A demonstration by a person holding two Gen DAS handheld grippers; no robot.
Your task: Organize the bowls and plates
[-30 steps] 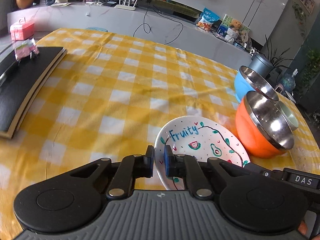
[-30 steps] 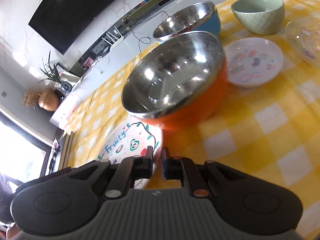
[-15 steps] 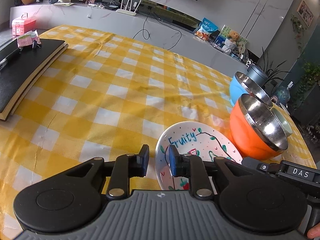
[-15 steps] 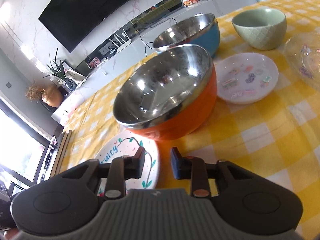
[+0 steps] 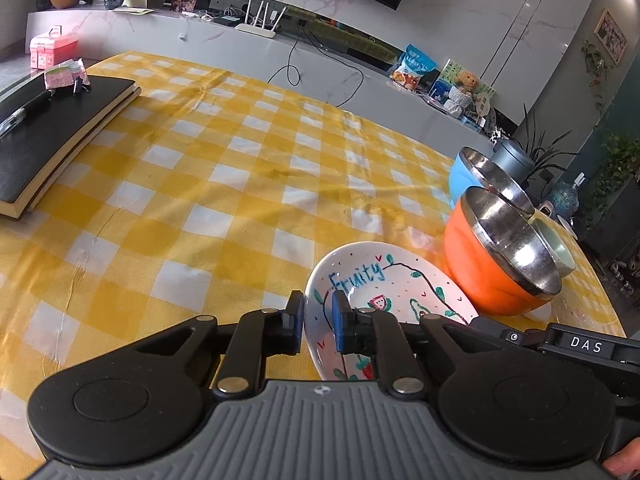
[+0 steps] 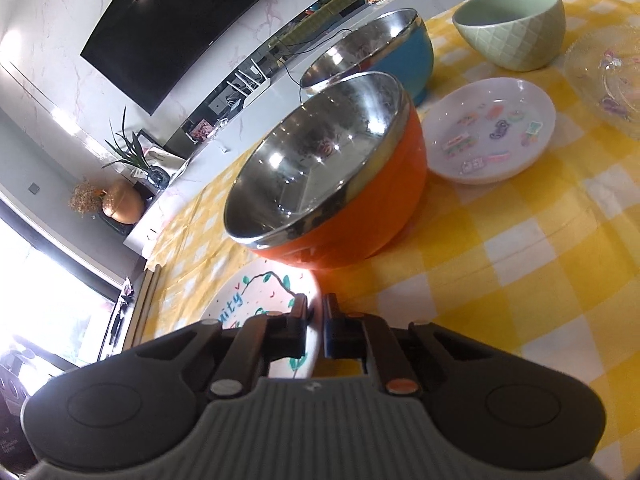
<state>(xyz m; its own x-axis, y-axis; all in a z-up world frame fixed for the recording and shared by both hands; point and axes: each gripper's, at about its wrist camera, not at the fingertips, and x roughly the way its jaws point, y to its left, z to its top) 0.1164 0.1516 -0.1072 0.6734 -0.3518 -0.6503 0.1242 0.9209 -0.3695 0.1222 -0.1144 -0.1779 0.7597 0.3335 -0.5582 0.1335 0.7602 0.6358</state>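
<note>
A white "Fruity" plate lies on the yellow checked cloth, beside an orange steel-lined bowl. My left gripper has its fingers either side of the plate's left rim with a small gap. My right gripper has closed to a narrow gap around the plate's right rim. The orange bowl stands just beyond it, with a blue steel-lined bowl behind. A green bowl, a small sticker plate and a clear glass plate lie to the right.
A black notebook with a pen lies at the table's far left. The blue bowl and a grey pot stand at the far right edge. A TV counter with clutter runs behind the table.
Both grippers opened from shut about half a second ago. The right one has since narrowed around the Fruity plate's rim; the left stays slightly open at the other rim.
</note>
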